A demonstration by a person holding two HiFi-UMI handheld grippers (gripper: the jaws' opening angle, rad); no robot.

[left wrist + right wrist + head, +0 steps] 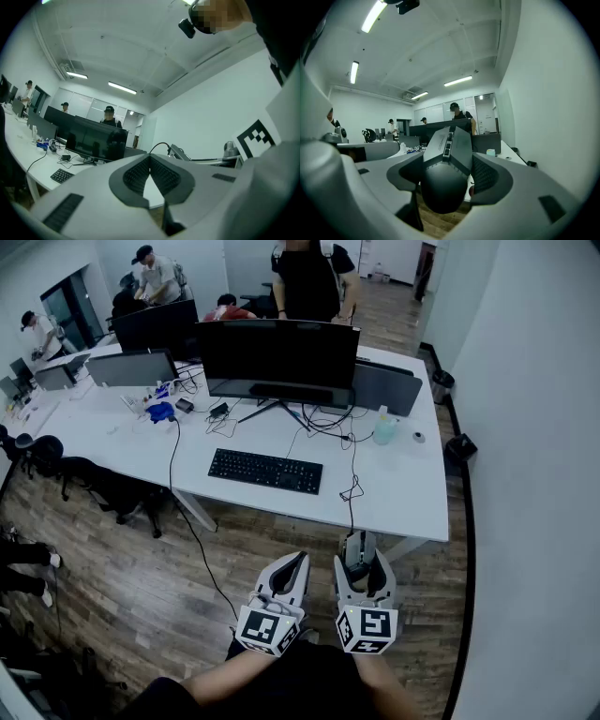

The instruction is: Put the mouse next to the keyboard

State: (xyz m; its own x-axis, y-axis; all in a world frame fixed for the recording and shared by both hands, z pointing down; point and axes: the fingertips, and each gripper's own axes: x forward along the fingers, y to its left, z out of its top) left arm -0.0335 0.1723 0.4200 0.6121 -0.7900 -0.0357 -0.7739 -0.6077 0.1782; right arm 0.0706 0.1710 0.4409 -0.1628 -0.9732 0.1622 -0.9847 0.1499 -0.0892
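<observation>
Office, white tabletop [403, 488]: keyboard [265, 471] near front edge. Right claw [364, 557]: clamped wide on mouse [443, 180], aloft over floor, short of tabletop. Left claw [292, 568]: closed, empty. Step: carrying. Next, likely: reach forward, lower mouse beside keyboard.

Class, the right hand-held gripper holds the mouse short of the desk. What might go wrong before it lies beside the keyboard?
1. The mouse hangs in the right hand-held gripper over the wooden floor; a slipping grip would likely drop it there.
2. The cable dangling off the desk toward it joins a tangle by the monitor and may snag on the way to the keyboard.
</observation>
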